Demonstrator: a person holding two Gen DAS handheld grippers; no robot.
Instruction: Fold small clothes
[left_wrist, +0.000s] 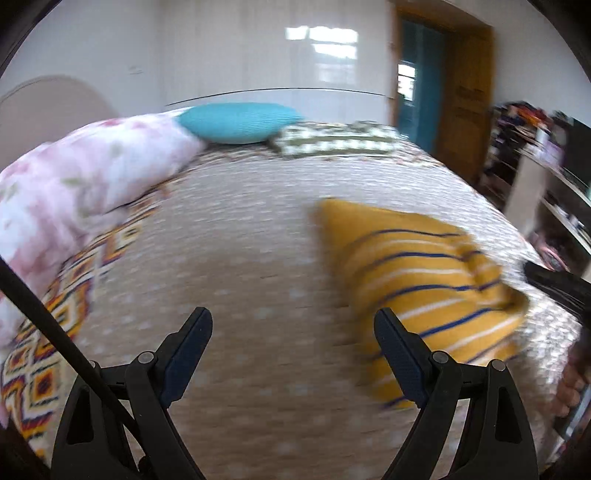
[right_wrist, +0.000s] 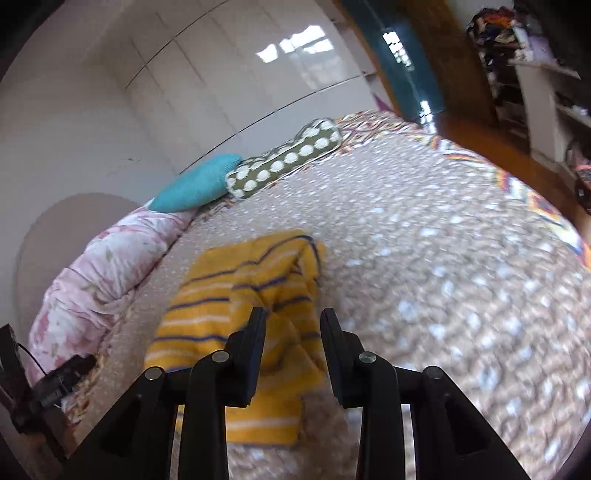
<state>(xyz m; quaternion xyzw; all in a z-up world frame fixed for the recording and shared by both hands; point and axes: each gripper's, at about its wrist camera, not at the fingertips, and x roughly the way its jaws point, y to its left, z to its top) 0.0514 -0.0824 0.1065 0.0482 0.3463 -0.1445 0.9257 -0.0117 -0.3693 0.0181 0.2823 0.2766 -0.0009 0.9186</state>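
Note:
A small yellow garment with blue and white stripes (left_wrist: 424, 273) lies partly folded on the beige dotted bedspread (left_wrist: 240, 240). My left gripper (left_wrist: 293, 325) is open and empty above the bedspread, with the garment just right of its right finger. In the right wrist view the same garment (right_wrist: 236, 310) lies below and ahead of my right gripper (right_wrist: 293, 321). The right gripper's jaws stand partly apart with nothing between them; a raised fold of the garment lies just beyond the tips. The right gripper's black body shows at the right edge of the left wrist view (left_wrist: 554, 288).
A pink floral duvet (left_wrist: 74, 192) lies along the bed's left side. A teal pillow (left_wrist: 236, 122) and a green dotted cushion (left_wrist: 332, 142) sit at the far end by the white wall. Shelves (left_wrist: 546, 177) and a wooden door (left_wrist: 465, 110) stand to the right.

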